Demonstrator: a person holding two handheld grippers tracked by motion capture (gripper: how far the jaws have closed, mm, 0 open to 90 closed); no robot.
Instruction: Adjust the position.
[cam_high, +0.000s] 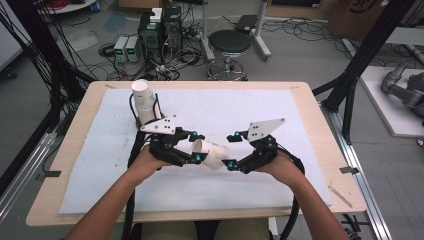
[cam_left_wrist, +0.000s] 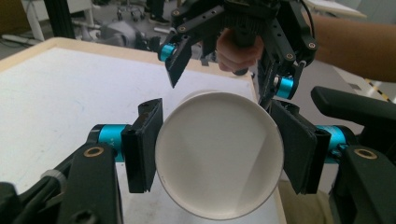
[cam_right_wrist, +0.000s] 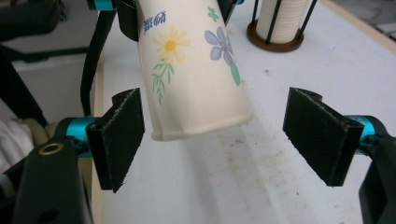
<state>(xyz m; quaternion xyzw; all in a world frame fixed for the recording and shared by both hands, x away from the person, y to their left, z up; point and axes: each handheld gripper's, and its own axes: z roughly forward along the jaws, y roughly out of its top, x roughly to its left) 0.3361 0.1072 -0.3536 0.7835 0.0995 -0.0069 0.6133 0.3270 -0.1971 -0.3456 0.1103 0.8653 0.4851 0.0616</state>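
Observation:
A paper cup (cam_high: 212, 152) printed with flowers lies on its side in the air above the white mat (cam_high: 260, 107). My left gripper (cam_high: 196, 147) is shut on its wide mouth end; in the left gripper view both pads press the rim of the cup (cam_left_wrist: 219, 154), whose white inside faces the camera. My right gripper (cam_high: 231, 151) stands open around the cup's base end. In the right gripper view the cup (cam_right_wrist: 196, 70) hangs between the spread jaws of my right gripper (cam_right_wrist: 223, 135), close to the left pad (cam_right_wrist: 122, 135) and well apart from the right pad.
A stack of paper cups (cam_high: 144, 100) stands in a black wire holder at the mat's far left, also seen as the cup stack (cam_right_wrist: 280, 21). The mat covers a wooden table (cam_high: 305, 92). A stool (cam_high: 229, 42) and computer boxes sit on the floor beyond.

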